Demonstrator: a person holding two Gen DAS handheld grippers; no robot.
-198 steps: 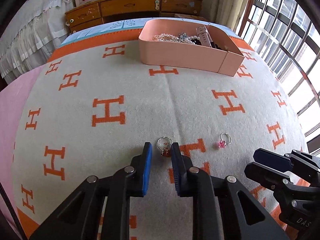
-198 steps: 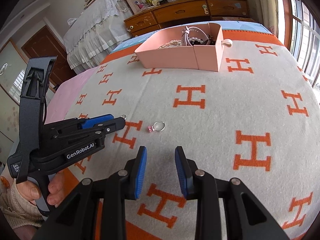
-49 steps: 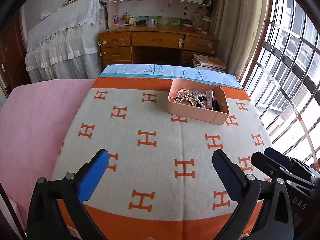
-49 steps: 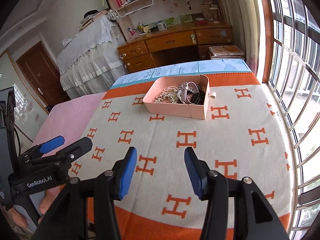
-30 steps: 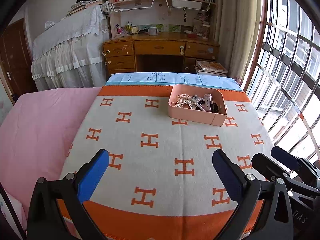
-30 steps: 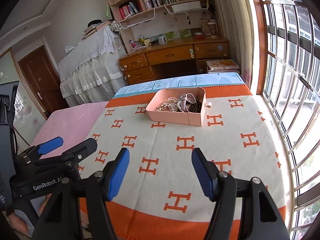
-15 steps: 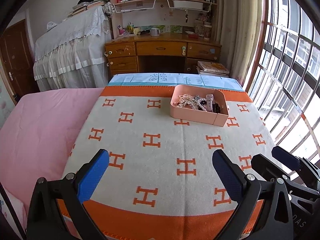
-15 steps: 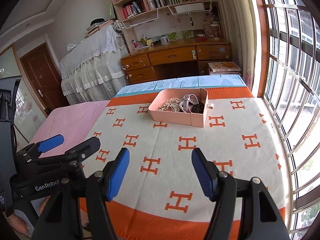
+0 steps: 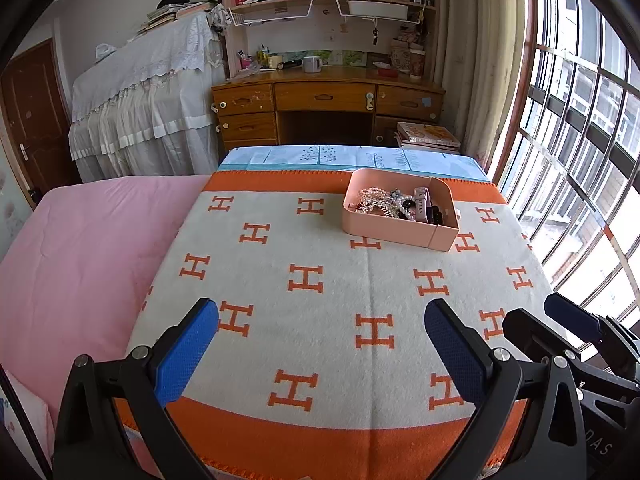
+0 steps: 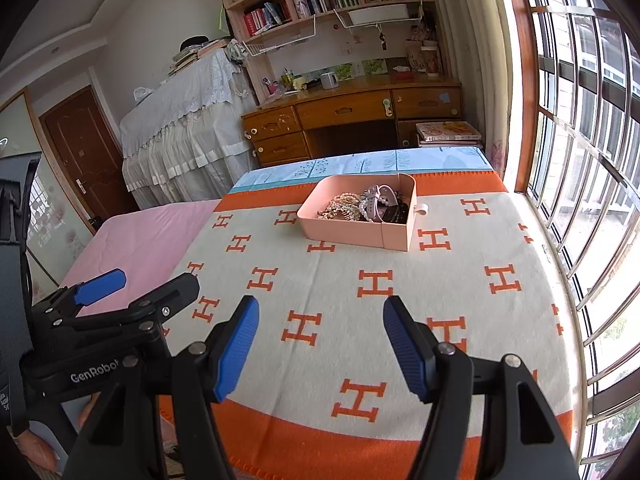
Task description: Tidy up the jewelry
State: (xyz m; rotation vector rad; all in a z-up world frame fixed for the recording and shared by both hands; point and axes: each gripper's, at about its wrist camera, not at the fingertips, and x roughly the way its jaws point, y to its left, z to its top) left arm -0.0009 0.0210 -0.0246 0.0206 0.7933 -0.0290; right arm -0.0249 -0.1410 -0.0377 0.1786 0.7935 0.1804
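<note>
Left wrist: H-patterned blanket [image 9: 340, 292] bears a pink tray [image 9: 394, 230].

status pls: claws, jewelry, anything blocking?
Left claw and right claw open, empty. Jewelry piled in pink tray on far side of blanket. No loose pieces visible, nothing blocking.

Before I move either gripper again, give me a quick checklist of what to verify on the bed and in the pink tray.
1. Left gripper empty, jaws wide apart: ok.
2. Right gripper empty, jaws apart: ok.
3. Pink tray sits flat on the blanket: ok.
4. Jewelry lies inside the tray, nothing hanging over the rim: ok.
5. No loose pieces visible on the blanket: ok.
6. Pieces in the tray sorted, not tangled: not ok, they lie in one heap.
</note>
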